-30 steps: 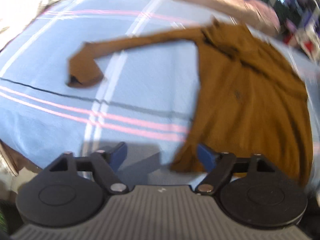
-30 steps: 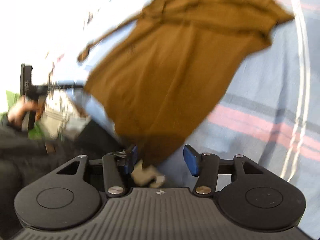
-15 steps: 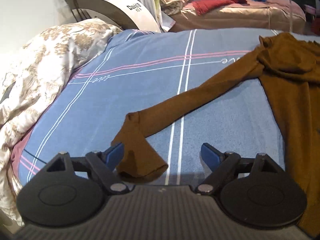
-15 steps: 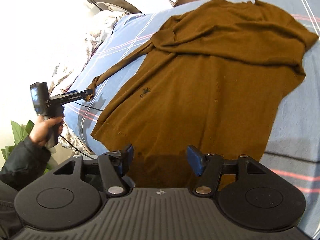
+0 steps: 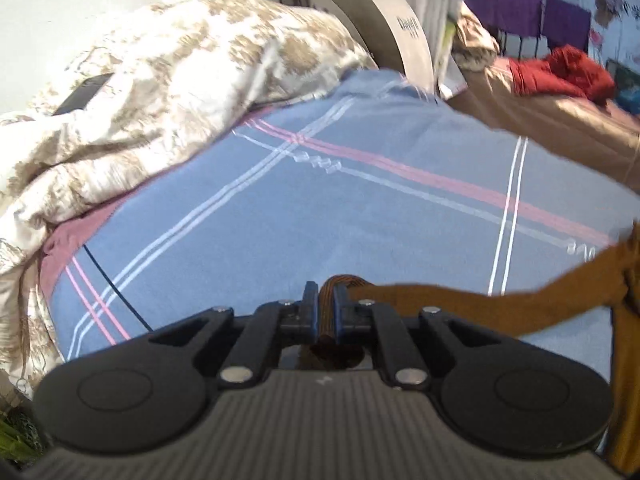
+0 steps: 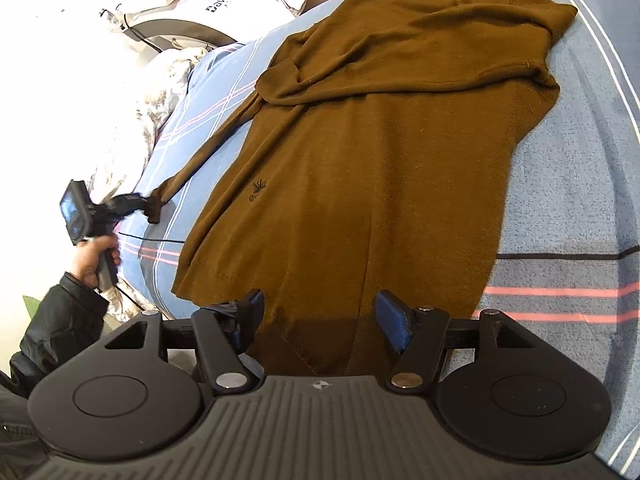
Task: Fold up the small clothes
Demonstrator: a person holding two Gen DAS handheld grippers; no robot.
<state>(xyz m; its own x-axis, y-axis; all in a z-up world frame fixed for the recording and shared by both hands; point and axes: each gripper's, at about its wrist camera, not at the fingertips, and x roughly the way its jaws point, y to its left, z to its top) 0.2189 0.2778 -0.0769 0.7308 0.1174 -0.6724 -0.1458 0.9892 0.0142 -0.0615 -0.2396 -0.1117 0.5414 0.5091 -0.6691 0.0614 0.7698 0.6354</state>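
Observation:
A brown long-sleeved sweater (image 6: 380, 160) lies flat on the blue striped bedsheet (image 6: 580, 200). One sleeve is folded across its chest; the other sleeve (image 5: 500, 304) stretches out to the left. My left gripper (image 5: 326, 300) is shut on the cuff of that stretched sleeve; it also shows in the right wrist view (image 6: 150, 206), pinching the cuff. My right gripper (image 6: 320, 316) is open and empty, its fingers either side of the sweater's bottom hem.
A crumpled floral duvet (image 5: 160, 100) lies at the bed's left side with a dark phone-like object (image 5: 82, 94) on it. A white machine (image 6: 180, 12) stands behind the bed. A second bed with red clothes (image 5: 560, 72) is at the back right.
My left gripper has closed on the sleeve cuff that lay between its open fingers. The right gripper stayed open over the hem and moved slightly closer.

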